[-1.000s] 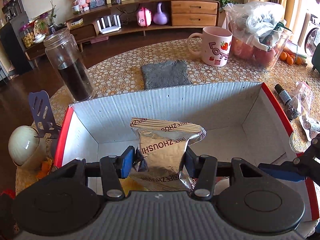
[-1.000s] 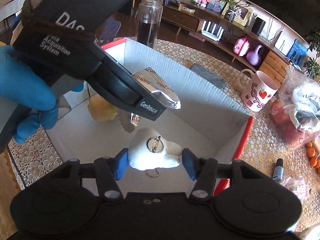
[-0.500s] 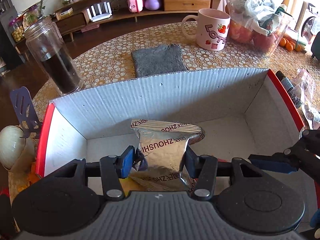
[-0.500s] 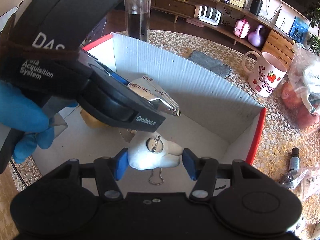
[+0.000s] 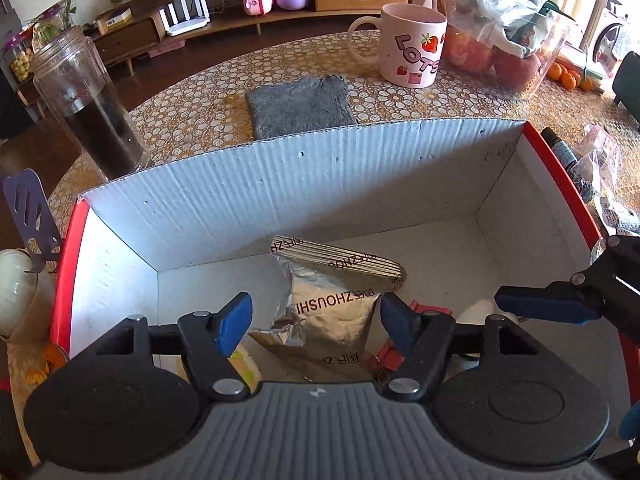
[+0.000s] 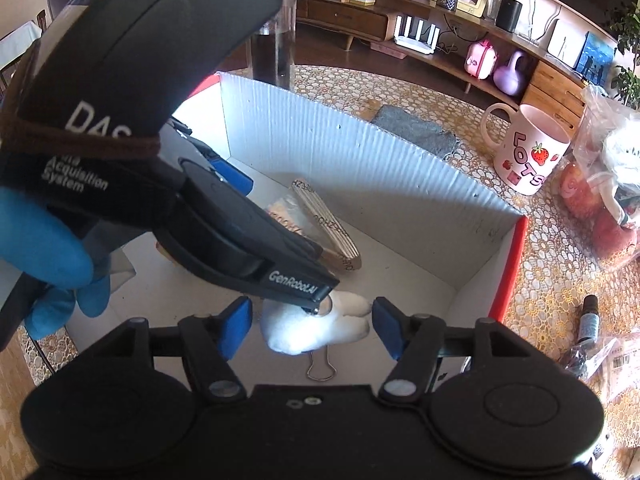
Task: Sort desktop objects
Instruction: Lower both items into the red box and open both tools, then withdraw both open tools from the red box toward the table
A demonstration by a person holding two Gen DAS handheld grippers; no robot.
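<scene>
A: What's in the cardboard box (image 5: 304, 184) right now?

B: The foil snack pouch (image 5: 332, 312) lies on its floor, loose between the wide-open left gripper (image 5: 316, 316). To its right sits a white plush toy (image 6: 316, 328), with the right gripper (image 6: 312, 328) spread open around it, gripping nothing. A binder clip (image 6: 320, 368) lies just near it. A pink mug (image 5: 414, 50) stands on the desk beyond the box.

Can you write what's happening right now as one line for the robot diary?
step: drop into box | left gripper: open, silver packet lying in box | right gripper: open, white plush toy lying in box
</scene>
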